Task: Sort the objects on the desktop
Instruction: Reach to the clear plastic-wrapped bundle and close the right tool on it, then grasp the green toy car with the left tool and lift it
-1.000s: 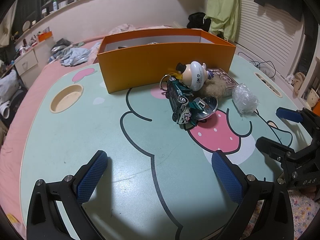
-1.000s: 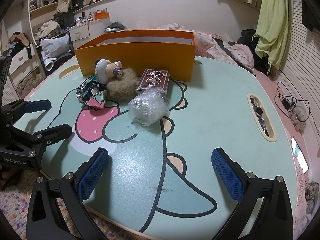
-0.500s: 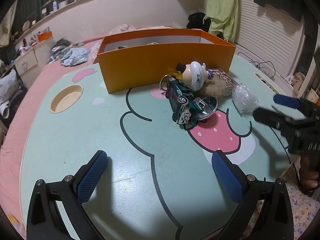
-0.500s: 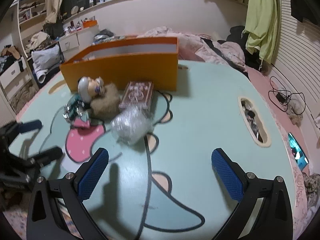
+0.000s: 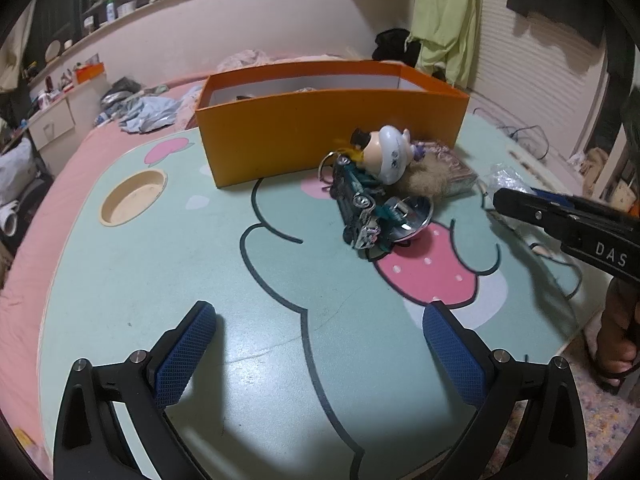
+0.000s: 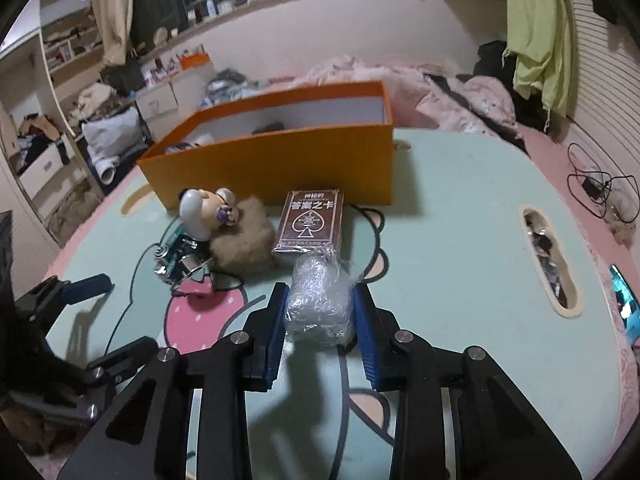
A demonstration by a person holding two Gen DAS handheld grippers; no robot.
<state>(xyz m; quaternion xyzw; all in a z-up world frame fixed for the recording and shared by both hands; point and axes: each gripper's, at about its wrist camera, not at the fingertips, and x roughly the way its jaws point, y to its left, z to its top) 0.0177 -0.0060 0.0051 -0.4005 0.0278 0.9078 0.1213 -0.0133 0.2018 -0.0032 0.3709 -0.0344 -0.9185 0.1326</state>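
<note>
the right gripper (image 6: 320,312) pinches a crinkled plastic bundle (image 6: 318,306) between its blue pads (image 6: 276,320), both touching its sides, low over the cartoon-printed table (image 6: 440,240). just beyond the bundle lies a brown card box (image 6: 311,222), flat on the table and close in front of the orange box (image 6: 280,160), which stands open at the top. left of the card box sits a fluffy ball (image 6: 244,242) with a small figurine (image 6: 204,210) leaning on it, and a green toy car (image 5: 358,204) with a shiny round dish (image 5: 412,216) beside it. the left gripper (image 5: 316,352) hovers over bare table with its fingers spread wide, holding nothing, well apart from the pile.
</note>
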